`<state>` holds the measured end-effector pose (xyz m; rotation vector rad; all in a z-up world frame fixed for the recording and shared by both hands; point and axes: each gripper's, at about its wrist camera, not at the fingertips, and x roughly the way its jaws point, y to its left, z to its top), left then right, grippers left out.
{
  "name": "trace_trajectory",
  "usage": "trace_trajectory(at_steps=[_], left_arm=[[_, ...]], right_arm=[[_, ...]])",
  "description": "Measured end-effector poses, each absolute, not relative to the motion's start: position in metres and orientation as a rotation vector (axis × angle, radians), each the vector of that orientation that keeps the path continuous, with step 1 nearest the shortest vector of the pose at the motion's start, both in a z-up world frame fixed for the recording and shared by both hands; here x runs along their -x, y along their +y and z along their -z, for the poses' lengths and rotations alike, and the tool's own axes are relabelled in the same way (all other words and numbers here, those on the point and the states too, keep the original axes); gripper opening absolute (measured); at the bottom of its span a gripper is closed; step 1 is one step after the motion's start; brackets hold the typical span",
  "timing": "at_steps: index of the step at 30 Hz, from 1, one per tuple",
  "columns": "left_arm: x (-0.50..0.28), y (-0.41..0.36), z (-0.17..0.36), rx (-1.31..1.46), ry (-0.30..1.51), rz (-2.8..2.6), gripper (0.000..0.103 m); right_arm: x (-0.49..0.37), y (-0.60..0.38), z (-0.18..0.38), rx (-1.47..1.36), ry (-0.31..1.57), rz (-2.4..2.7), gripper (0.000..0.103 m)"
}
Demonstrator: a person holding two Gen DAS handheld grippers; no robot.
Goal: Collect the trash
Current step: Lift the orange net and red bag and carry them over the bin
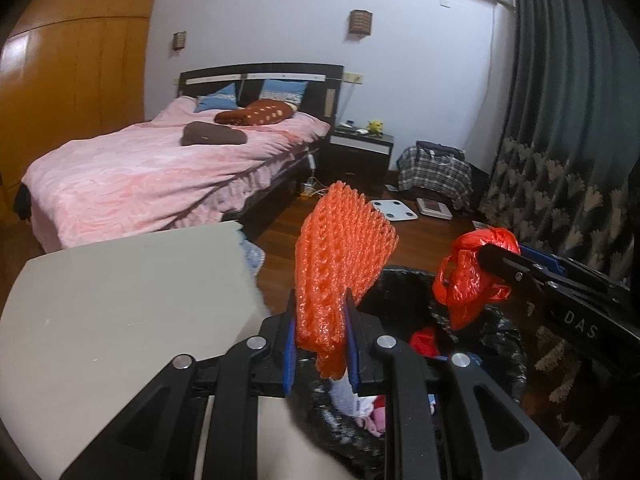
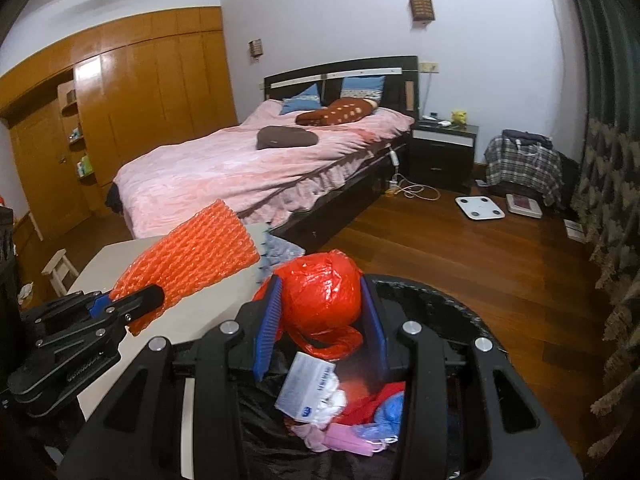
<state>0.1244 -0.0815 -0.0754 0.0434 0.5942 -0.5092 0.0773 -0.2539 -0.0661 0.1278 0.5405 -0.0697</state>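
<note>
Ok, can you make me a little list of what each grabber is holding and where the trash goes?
left gripper: shut on the orange foam fruit net
right gripper: shut on the crumpled red plastic bag
bin: black-lined trash bin, right below both grippers
already inside bin: white and blue box, pink and blue scraps
beside bin: pale tabletop
done so far: neither piece dropped in yet
</note>
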Motion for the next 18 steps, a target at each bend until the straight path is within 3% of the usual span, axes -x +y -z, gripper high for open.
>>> trace_trajectory(at_steps=[18], left_arm=[[-0.122,-0.143,0.100,-0.091,0.638,0.626,0.020]], right_arm=[[-0.060,-0.302,0.095,-0.172,0.579,0.188,0.038]])
